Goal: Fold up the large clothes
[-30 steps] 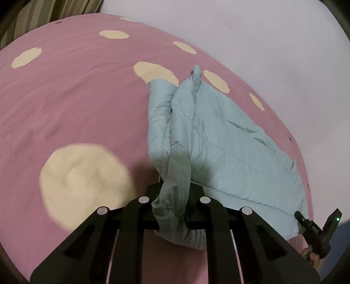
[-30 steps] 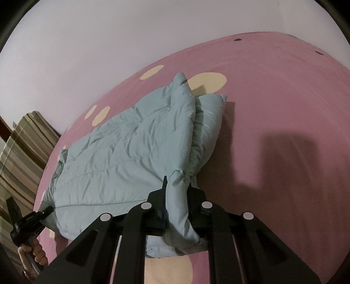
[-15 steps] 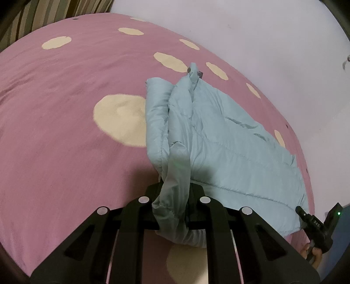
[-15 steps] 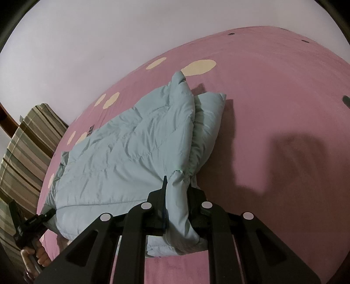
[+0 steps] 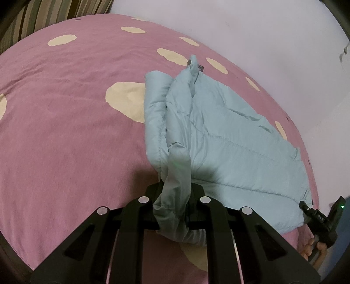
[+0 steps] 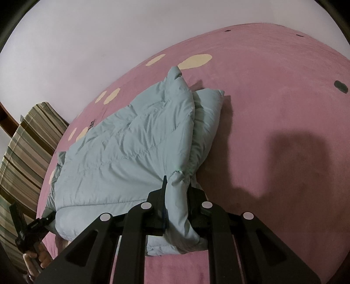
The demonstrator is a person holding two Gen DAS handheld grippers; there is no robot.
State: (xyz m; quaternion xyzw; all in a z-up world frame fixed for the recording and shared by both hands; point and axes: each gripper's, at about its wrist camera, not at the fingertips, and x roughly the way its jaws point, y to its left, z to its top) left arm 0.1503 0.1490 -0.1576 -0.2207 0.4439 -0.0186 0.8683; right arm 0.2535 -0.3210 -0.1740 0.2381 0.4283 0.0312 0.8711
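Note:
A light blue quilted puffer jacket (image 5: 229, 135) lies partly folded on a pink bedspread with cream dots (image 5: 65, 122). My left gripper (image 5: 175, 192) is shut on one corner of the jacket's near edge, the fabric bunched between its jaws. My right gripper (image 6: 177, 192) is shut on the other corner of the jacket (image 6: 131, 153). The right gripper also shows in the left wrist view (image 5: 317, 216), at the jacket's far corner. The left gripper shows in the right wrist view (image 6: 35, 225). A folded sleeve or side roll (image 6: 207, 122) lies along the jacket's edge.
A pale wall (image 6: 87, 43) runs behind the bed. A striped brown and green cushion or headboard (image 6: 28, 148) stands at the bed's end and also shows in the left wrist view (image 5: 54, 13). Bare pink bedspread (image 6: 284, 109) stretches beside the jacket.
Both grippers have kept their hold on the jacket corners and moved along the bed; the dots of the bedspread have shifted under the jacket. The jacket's shape is nearly unchanged.

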